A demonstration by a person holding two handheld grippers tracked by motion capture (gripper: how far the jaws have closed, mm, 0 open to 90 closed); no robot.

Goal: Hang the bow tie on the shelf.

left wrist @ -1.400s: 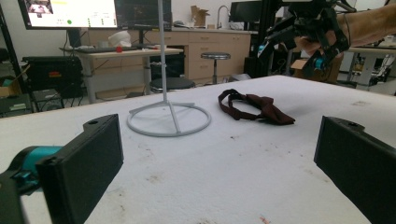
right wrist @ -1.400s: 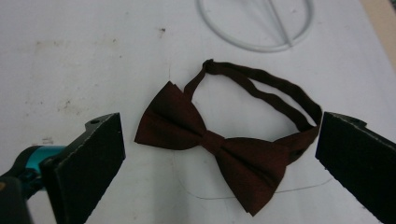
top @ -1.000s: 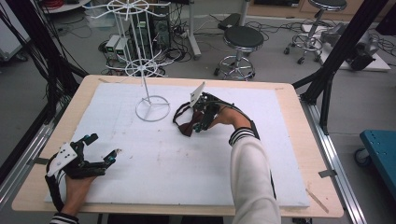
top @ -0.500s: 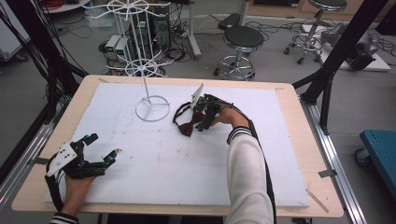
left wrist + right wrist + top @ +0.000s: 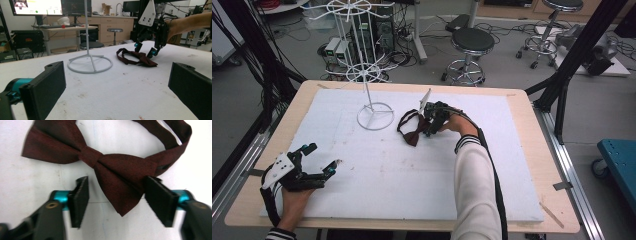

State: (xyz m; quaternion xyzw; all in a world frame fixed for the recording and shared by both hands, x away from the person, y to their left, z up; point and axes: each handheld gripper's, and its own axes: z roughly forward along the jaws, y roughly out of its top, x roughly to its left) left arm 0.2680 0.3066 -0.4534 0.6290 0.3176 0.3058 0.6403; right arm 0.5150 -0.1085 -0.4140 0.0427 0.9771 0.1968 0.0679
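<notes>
A dark red bow tie (image 5: 410,131) with its neck strap lies flat on the white foam sheet, just right of the wire stand's base. My right gripper (image 5: 428,126) hovers over the tie's right wing, open; in the right gripper view the wing of the bow tie (image 5: 120,175) sits between the two spread pads (image 5: 80,198), which straddle it without closing. The left gripper view has the bow tie (image 5: 140,58) and the right gripper (image 5: 146,50) farther off. My left gripper (image 5: 323,161) rests open near the front left of the sheet, nothing between its pads (image 5: 46,86).
A white wire display stand (image 5: 374,116) with a ring base rises at the back of the foam sheet (image 5: 382,190), close to the left of the tie. The wooden table edge (image 5: 557,200) frames the sheet. Stools and cables are on the floor beyond.
My right gripper has eased slightly toward the bow tie. The left gripper and the tie have stayed where they were.
</notes>
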